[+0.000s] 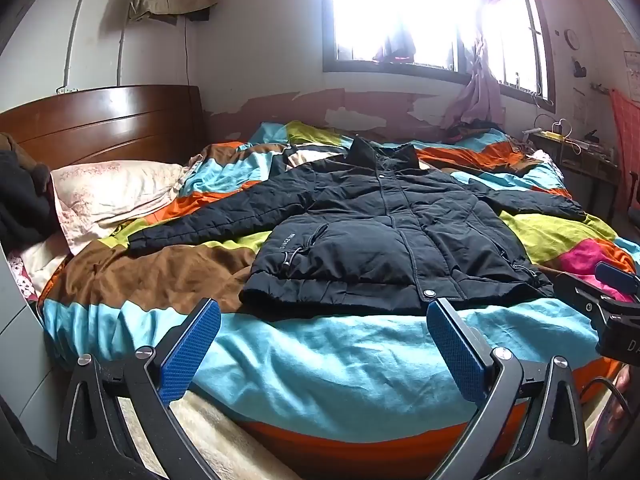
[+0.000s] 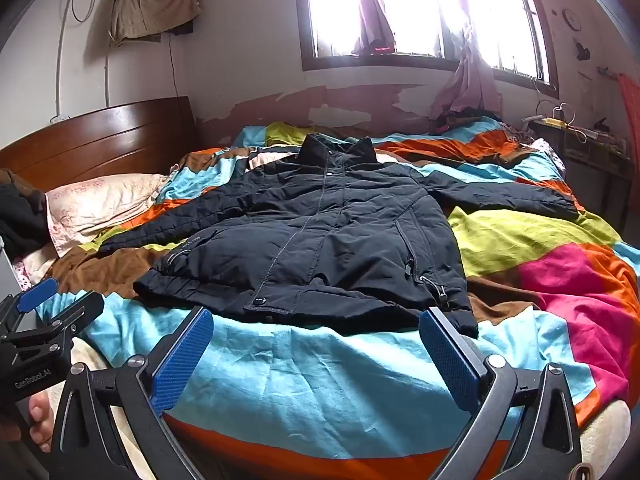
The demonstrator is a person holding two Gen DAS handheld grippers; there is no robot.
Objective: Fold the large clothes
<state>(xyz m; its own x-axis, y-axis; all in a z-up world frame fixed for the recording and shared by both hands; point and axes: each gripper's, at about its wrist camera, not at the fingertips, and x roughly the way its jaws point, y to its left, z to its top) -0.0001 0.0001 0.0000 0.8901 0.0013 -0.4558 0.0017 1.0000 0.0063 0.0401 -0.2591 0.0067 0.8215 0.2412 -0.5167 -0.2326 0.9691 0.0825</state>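
Observation:
A black padded jacket (image 1: 384, 224) lies flat and front up on the bed, collar toward the window, both sleeves spread out; it also shows in the right wrist view (image 2: 320, 232). My left gripper (image 1: 324, 312) is open and empty, just in front of the jacket's hem, above the blue part of the quilt. My right gripper (image 2: 316, 320) is open and empty, also just short of the hem. The right gripper shows at the right edge of the left wrist view (image 1: 608, 292), and the left gripper at the left edge of the right wrist view (image 2: 40, 312).
The bed has a multicoloured patchwork quilt (image 1: 320, 364). A pale pillow (image 1: 108, 192) lies at the left by the brown wooden headboard (image 1: 100, 124). A bright window (image 1: 420, 16) is behind the bed. A small cluttered table (image 1: 572, 148) stands at the right.

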